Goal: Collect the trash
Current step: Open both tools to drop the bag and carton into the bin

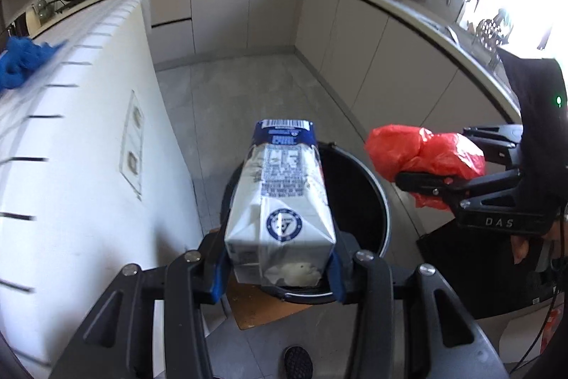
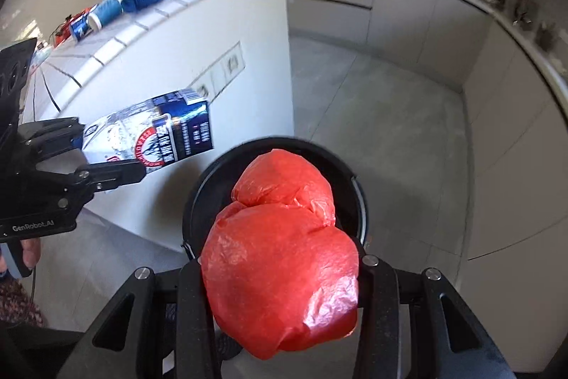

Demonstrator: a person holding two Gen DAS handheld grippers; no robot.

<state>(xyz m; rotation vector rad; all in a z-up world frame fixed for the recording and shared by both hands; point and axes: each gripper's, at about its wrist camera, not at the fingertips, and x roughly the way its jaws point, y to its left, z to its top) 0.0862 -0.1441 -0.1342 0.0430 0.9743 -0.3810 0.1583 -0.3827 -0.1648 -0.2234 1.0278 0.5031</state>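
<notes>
Carton point(image 1: 280, 201), stiff and light, you are clamping by its sides in the left gripper point(image 1: 280, 276), while the right gripper point(image 2: 280, 276) is pinching the soft bag point(image 2: 280, 276) over the bin point(image 2: 358, 201).

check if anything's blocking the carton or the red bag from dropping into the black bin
Nothing visible does. The black bin stands open on the floor with no lid. The left gripper holds the milk carton over its mouth, and the right gripper holds the red plastic bag above it.
</notes>
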